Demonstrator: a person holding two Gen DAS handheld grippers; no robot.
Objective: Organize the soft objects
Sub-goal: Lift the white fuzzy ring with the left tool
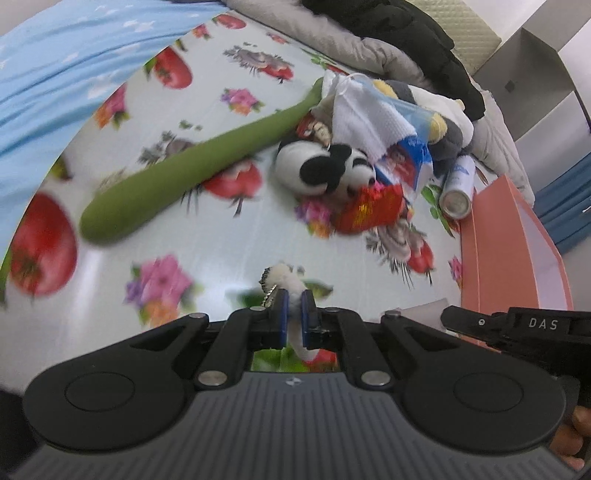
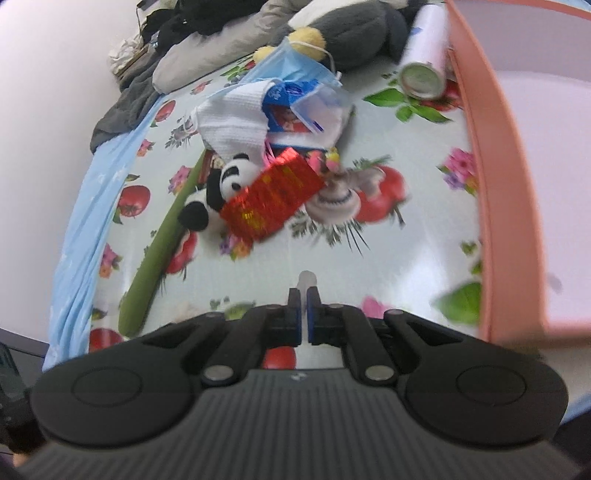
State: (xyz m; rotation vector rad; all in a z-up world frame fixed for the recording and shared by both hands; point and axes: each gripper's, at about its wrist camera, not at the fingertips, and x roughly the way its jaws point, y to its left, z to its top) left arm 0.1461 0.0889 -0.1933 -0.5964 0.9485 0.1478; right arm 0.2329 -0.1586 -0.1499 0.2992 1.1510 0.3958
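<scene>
My left gripper (image 1: pixel 294 295) is shut on a small white fluffy toy (image 1: pixel 284 275) with a metal chain, held above the flowered tablecloth (image 1: pixel 229 236). My right gripper (image 2: pixel 303 293) is shut on a small pale thing (image 2: pixel 306 278) that I cannot make out. Ahead of both lies a pile: a panda plush (image 1: pixel 325 170) (image 2: pixel 221 188), a long green plush (image 1: pixel 177 173) (image 2: pixel 159 243), a white cloth (image 1: pixel 365 118) (image 2: pixel 232 122), a blue face mask (image 2: pixel 295 70) and a grey and yellow plush (image 1: pixel 443 129) (image 2: pixel 351 33).
A shiny red packet (image 1: pixel 369 208) (image 2: pixel 273 195) leans on the panda. A spray can (image 1: pixel 458 188) (image 2: pixel 424 62) lies beside a pink box (image 1: pixel 509 251) (image 2: pixel 498 147) on the right. A light blue cloth (image 1: pixel 55 74) (image 2: pixel 81 206) covers the left edge; dark clothes are heaped at the back.
</scene>
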